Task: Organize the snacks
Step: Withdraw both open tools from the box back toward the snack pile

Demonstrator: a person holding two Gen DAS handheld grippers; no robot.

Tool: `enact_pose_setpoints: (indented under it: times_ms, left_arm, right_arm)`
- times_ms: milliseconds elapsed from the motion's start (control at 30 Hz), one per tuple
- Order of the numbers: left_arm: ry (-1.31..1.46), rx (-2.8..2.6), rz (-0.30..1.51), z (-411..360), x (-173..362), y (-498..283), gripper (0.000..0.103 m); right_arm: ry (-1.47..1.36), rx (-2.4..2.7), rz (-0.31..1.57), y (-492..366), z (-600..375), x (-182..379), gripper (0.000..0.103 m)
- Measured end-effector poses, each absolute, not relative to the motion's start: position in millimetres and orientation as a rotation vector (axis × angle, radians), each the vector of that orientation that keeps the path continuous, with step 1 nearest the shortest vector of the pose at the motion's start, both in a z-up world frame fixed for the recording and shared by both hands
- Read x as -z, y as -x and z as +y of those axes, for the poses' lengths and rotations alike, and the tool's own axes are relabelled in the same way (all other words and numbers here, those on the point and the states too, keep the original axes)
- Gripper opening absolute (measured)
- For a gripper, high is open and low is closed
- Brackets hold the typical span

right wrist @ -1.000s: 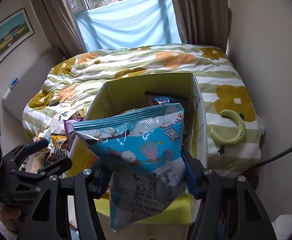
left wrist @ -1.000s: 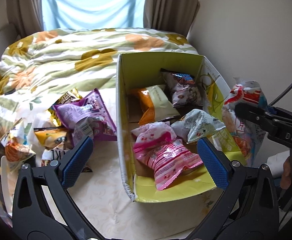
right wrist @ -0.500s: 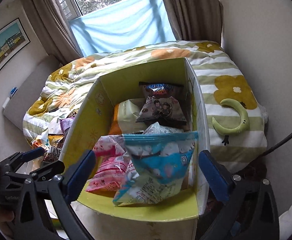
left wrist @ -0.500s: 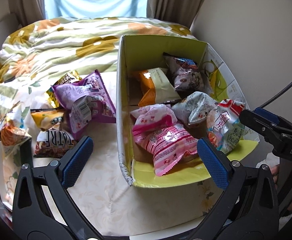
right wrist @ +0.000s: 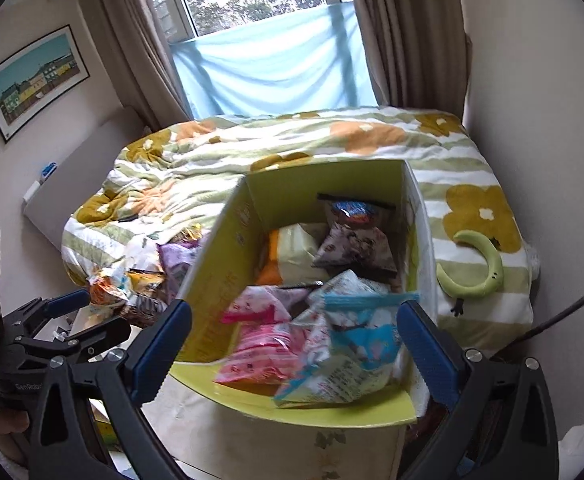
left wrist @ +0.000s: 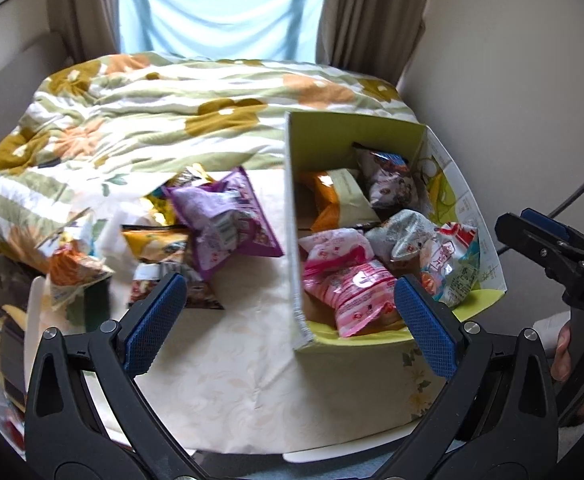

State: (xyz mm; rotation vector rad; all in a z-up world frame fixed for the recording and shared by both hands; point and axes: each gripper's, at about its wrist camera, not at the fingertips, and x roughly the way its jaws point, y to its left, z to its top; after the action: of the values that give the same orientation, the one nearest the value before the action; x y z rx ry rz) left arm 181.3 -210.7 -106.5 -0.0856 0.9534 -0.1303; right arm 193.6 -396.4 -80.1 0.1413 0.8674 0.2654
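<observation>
Bedroom, cream-clothed desk before a floral bed. Right gripper and left gripper: jaws apart, holding nothing. Blue snack bag lies in the yellow box; other packets, purple one included, lie beside it.

One yellow-green box, seven snack packets inside, two hand-held grippers.

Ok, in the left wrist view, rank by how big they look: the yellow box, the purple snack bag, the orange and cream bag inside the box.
1. yellow box: clearly largest.
2. purple snack bag.
3. orange and cream bag: looks slightly smaller, but it is partly hidden and farther away, so unsure.
</observation>
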Motion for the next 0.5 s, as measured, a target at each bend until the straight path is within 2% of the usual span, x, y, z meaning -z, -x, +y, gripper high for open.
enact_pose_setpoints:
  times_ms: [233,500]
  left_arm:
    - [0.142,0.019,0.908,-138.5,85.7,-161.5,0.102]
    - [0.179,-0.037,0.924,-38.1,85.7,-160.7,0.102]
  right_arm:
    - [-0.127,-0.337,0.796,-191.1,-349.4,53.8,0.102]
    - [-0.134,-0.370,0.774,-193.4,-266.9,50.6,0.102]
